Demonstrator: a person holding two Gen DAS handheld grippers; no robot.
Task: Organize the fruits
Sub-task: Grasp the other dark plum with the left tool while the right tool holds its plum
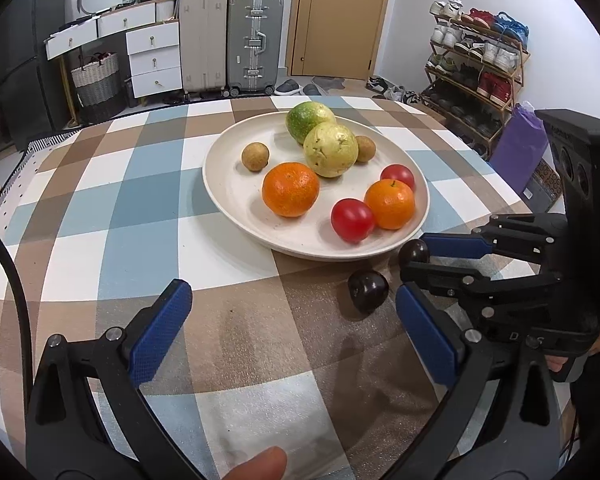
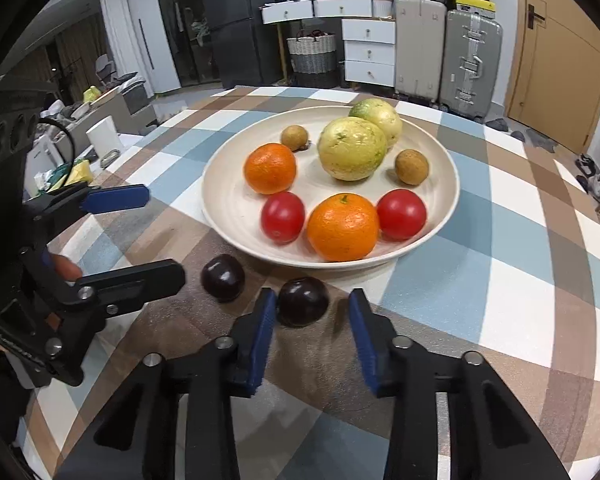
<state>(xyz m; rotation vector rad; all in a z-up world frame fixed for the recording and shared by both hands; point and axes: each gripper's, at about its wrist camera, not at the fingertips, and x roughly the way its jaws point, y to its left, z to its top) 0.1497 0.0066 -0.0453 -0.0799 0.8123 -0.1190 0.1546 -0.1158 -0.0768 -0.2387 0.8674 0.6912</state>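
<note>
A cream plate (image 1: 236,184) (image 2: 228,204) holds two oranges (image 1: 291,189), two red tomatoes (image 1: 352,220), two yellow-green guavas (image 1: 330,149) and two small brown longans (image 1: 255,156). Two dark plums lie on the cloth in front of the plate. My right gripper (image 2: 313,306) (image 1: 414,266) is open with its pads either side of one plum (image 2: 303,306) (image 1: 414,251). The other plum (image 2: 223,277) (image 1: 368,290) lies free beside it. My left gripper (image 1: 292,320) (image 2: 156,236) is open and empty, to the left of the plums.
The round table (image 1: 100,208) has a checked blue, brown and white cloth. Behind it stand suitcases (image 1: 254,42), white drawers (image 1: 154,58), a basket (image 1: 96,80), a door (image 1: 340,16) and a shoe rack (image 1: 476,64). A purple bag (image 1: 520,148) stands at the table's right edge.
</note>
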